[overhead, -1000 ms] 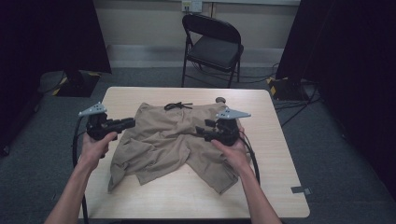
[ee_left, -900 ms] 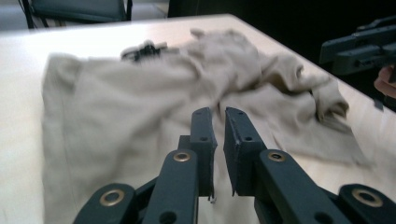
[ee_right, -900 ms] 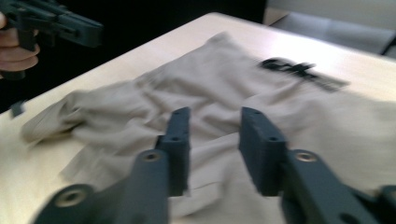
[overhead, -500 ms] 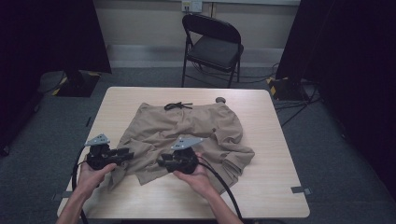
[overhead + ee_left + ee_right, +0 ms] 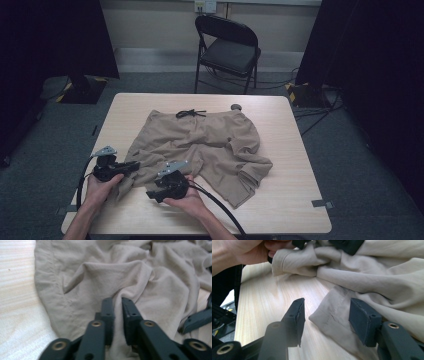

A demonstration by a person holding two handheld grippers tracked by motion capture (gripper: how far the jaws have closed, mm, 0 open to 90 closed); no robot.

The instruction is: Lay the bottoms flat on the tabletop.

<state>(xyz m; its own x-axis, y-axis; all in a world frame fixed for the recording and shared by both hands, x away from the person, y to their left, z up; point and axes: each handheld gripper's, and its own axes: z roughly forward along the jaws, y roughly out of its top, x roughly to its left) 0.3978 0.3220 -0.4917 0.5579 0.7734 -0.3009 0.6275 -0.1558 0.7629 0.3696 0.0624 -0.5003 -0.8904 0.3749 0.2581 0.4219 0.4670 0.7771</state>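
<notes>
The shorts (image 5: 205, 145) lie across the middle of the surface (image 5: 295, 145). At the lower left of the frame, the left gripper (image 5: 134, 165) and right gripper (image 5: 152, 194) sit at the shorts' near edge. A chair (image 5: 227, 52) stands behind the surface, at upper centre.

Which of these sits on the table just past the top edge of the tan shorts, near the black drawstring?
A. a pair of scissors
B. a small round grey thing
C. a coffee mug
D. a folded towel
B: in the high view a small round grey thing lies on the table just beyond the waistband of the shorts, to the right of the drawstring.
</notes>
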